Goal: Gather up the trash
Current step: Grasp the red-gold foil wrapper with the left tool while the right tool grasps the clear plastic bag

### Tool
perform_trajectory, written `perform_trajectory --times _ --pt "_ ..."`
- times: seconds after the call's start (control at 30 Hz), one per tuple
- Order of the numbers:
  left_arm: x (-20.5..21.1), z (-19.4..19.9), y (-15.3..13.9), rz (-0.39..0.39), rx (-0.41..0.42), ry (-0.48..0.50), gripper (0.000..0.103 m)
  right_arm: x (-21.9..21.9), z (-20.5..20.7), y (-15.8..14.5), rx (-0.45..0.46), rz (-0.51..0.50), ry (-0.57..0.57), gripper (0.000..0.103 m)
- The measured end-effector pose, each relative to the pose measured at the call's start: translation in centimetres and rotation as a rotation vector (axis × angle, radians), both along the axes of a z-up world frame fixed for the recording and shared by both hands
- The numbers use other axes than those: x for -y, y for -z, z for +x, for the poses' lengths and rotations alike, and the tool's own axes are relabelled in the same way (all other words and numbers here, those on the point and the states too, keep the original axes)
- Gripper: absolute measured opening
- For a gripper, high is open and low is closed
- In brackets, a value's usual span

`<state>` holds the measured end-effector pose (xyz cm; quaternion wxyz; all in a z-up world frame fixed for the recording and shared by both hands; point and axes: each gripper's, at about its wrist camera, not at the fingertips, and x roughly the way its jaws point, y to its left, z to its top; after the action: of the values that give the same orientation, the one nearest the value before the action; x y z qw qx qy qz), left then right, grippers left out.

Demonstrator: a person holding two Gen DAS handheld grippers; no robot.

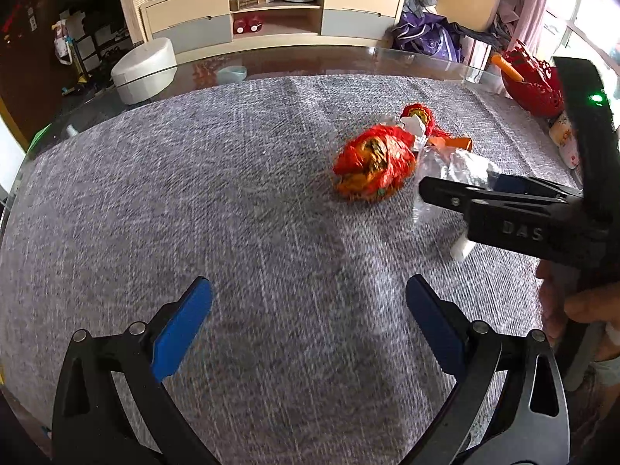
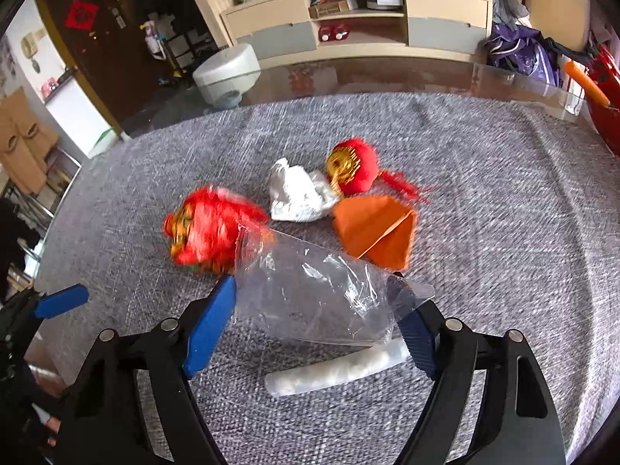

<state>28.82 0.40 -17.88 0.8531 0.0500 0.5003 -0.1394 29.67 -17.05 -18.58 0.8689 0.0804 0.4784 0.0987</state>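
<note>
Trash lies on the grey cloth (image 2: 484, 232): a crumpled red-and-gold wrapper (image 2: 211, 232) (image 1: 374, 164), a white paper wad (image 2: 298, 193), a red round ornament with gold (image 2: 352, 170), a folded orange paper (image 2: 376, 228), a clear plastic bag (image 2: 314, 294) and a white roll (image 2: 337, 372). My right gripper (image 2: 314, 302) (image 1: 465, 186) stands wide around the clear bag. The bag's edges reach both blue pads, but no squeeze shows. My left gripper (image 1: 310, 298) is open over bare cloth to the wrapper's left, nothing between its fingers. One of its blue fingers (image 2: 62, 300) shows in the right wrist view.
A red openwork basket (image 1: 531, 81) with an orange stick stands at the table's right end. Bare glass table edge (image 1: 310, 62) runs beyond the cloth. On the floor behind are a white round stool (image 1: 145, 69) and a low cabinet (image 1: 271, 11). A hand (image 1: 581, 302) holds the right gripper.
</note>
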Motion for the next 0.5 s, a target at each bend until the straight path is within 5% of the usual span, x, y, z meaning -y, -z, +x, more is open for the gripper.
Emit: perform_trajectory --times 0.4,0.5 --pt "3.7 4.7 0.1 -0.039 0.047 0.059 0.094 4.7 0.3 -2.6 0.042 0.056 0.068 0.078" --pt "4.6 6.0 0.6 -0.047 0.041 0.062 0.085 5.3 0.4 -2.5 0.038 0.063 0.086 0.078"
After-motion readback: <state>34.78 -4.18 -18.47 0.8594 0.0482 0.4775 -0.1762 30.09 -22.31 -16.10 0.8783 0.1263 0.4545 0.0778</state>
